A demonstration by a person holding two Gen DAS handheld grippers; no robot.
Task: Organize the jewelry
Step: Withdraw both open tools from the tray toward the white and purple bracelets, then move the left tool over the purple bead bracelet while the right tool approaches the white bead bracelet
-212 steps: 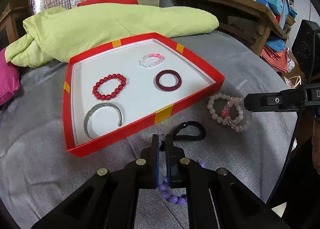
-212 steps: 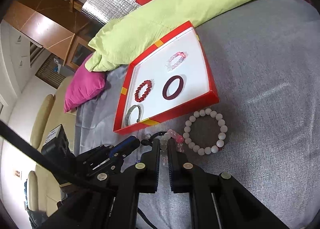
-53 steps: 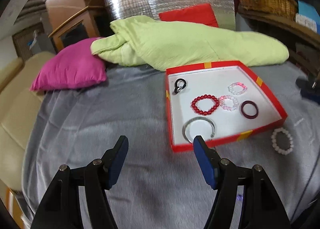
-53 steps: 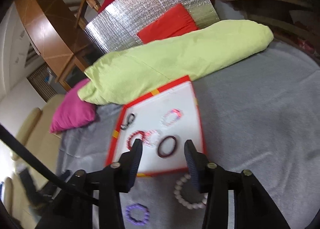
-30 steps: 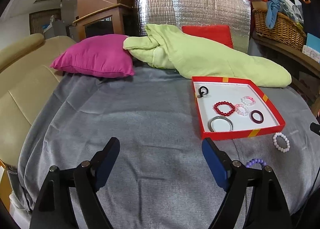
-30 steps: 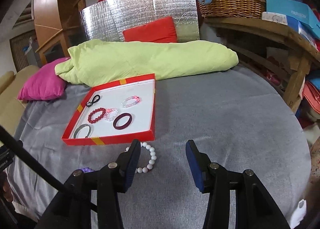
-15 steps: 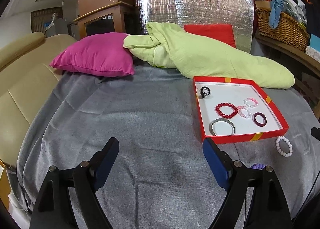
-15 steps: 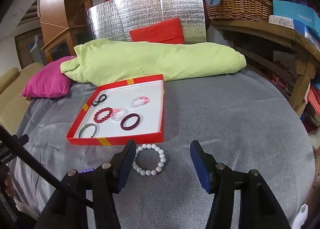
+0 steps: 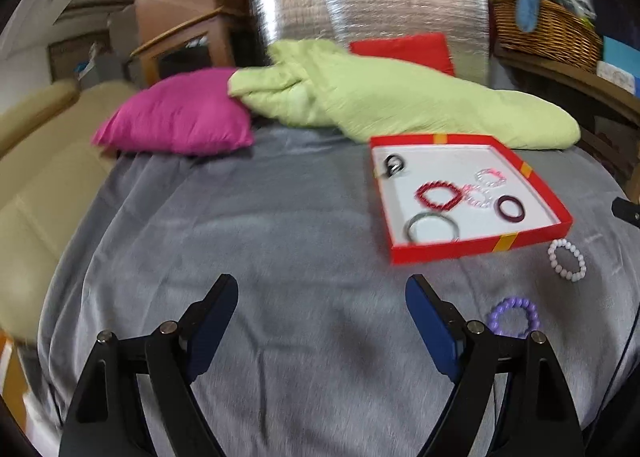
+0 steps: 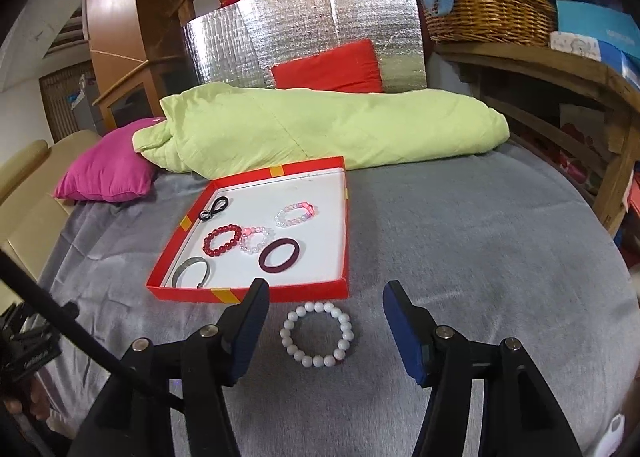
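Framing white bracelet, gripper wide

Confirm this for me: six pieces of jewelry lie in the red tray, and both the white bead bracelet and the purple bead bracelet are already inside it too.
Not quite. The red tray does hold six pieces, but the white bead bracelet and purple bead bracelet lie outside it on the grey blanket, in front of its near wall. The left wrist view shows both.

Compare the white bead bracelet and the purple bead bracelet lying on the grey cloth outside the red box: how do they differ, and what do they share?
The white bead bracelet is pale; the purple bead bracelet is lilac. The white one lies close to the red box, the purple one farther from it, beside the left gripper. Both are round beaded loops lying flat on the grey cloth, outside the box, not gripped.
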